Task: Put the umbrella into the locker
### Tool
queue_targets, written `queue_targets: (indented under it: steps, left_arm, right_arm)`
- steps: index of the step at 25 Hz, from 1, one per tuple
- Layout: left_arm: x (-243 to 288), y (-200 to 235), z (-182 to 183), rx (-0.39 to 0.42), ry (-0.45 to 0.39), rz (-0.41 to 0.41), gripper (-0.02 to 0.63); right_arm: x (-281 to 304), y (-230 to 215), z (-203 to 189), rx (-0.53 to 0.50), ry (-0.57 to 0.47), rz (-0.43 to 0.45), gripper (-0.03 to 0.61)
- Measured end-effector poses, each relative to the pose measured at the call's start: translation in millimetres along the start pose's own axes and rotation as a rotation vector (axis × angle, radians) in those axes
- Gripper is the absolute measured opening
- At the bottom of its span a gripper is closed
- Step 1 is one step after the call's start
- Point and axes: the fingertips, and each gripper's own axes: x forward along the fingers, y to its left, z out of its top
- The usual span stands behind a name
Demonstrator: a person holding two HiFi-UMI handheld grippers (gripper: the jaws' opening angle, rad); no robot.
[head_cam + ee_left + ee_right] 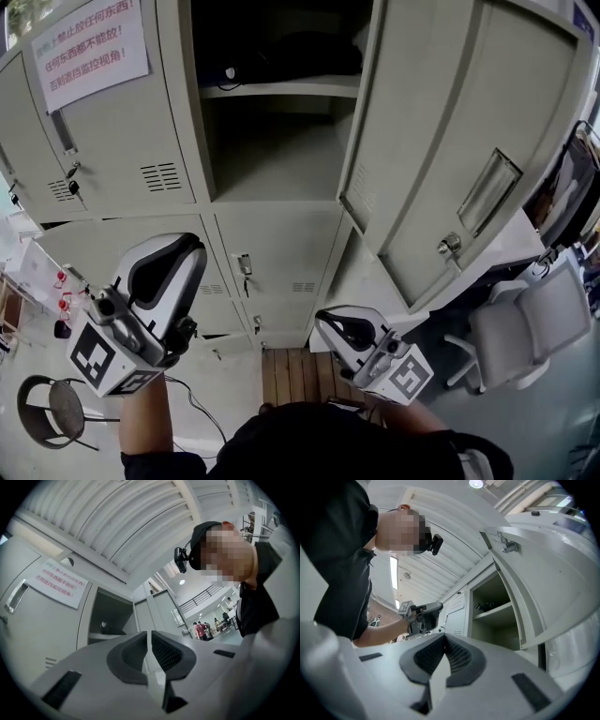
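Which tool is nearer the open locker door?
Right. The right tool is just below the open door; the left tool is farther left, before the closed lower lockers.

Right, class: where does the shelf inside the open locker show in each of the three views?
Head view: shelf at top centre, inside the open locker.
Left gripper view: shelf left of centre, low.
Right gripper view: shelf right of centre, beside the open door.
Shared landmark: the dark bundle on the shelf.
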Motion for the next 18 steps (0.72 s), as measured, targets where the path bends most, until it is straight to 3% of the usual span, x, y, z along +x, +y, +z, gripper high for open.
queue_targets:
  steps: [6, 12, 18]
  left_arm:
    - [-38.9, -19.1, -69.1, -0.178, 0.004, 0.012, 0.041]
    - [-71.8, -40.9, -131.0, -0.351, -0.001, 0.063, 0.04]
    - [-103.3, -61.1, -185.6, -0.407, 0.013, 0.123, 0.04]
  right_arm:
    - [-4.4, 7.6, -21.7, 0.013, 0.081, 0.019, 0.012]
    - [-21.2, -1.0, -54.0, 0.057, 0.164, -0.02, 0.012]
    - [-37.5, 6.2, -84.5, 0.124, 0.213, -0.04, 0.012]
